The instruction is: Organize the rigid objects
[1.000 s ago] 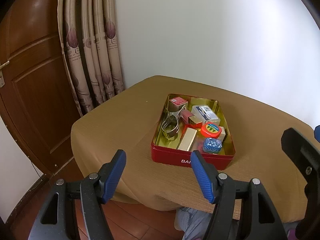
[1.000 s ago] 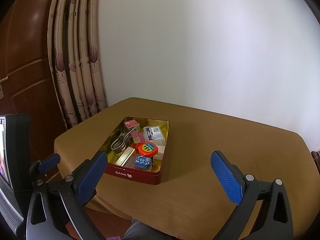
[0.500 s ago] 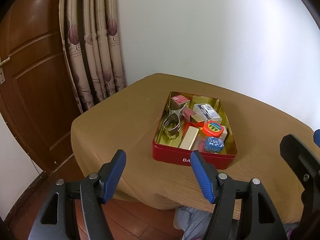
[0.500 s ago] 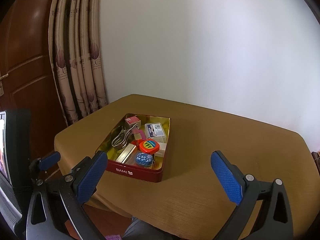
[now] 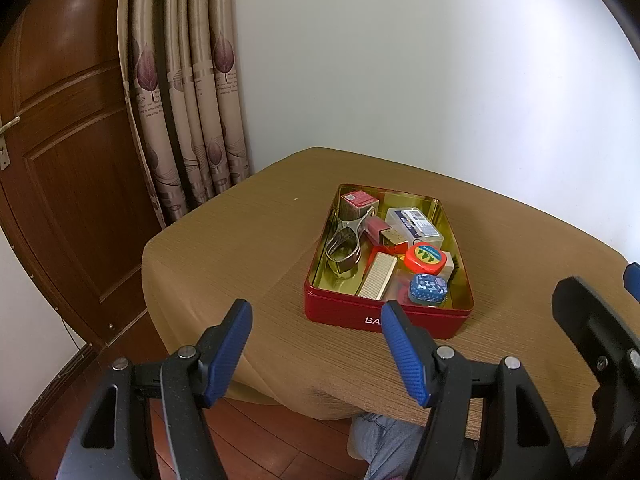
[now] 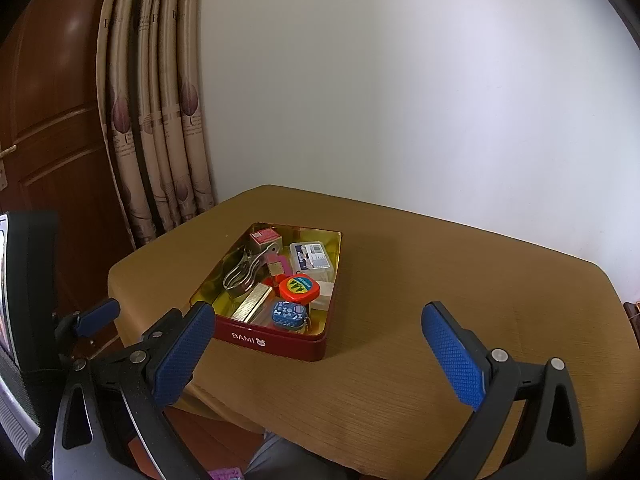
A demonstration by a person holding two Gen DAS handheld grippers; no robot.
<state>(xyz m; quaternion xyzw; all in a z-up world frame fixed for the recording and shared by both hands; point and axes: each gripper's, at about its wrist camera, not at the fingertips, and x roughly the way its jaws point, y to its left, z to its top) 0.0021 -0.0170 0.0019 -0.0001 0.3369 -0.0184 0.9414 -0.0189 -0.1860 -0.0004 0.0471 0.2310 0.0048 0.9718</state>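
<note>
A red tin (image 5: 340, 314) (image 6: 280, 346) with a gold inside sits on the tan table. It holds several small items: a metal clip (image 5: 344, 246), a gold bar-shaped box (image 5: 378, 274), an orange round tape measure (image 5: 425, 258) (image 6: 299, 288), a blue patterned tin (image 5: 427, 288) (image 6: 289, 314), a clear plastic box (image 5: 414, 224) and a red cube (image 5: 358, 200). My left gripper (image 5: 316, 350) is open and empty in front of the tin, near the table's front edge. My right gripper (image 6: 318, 354) is open and empty, to the right of the tin and in front of it.
The table (image 6: 440, 280) has a tan cloth that hangs over its edges. A wooden door (image 5: 60, 160) and patterned curtains (image 5: 188, 100) stand at the left. A white wall (image 6: 400, 100) is behind the table. The wooden floor (image 5: 260, 440) shows below.
Both grippers have moved slightly closer to the table, so the tin looks a little nearer. Both stay open and empty.
</note>
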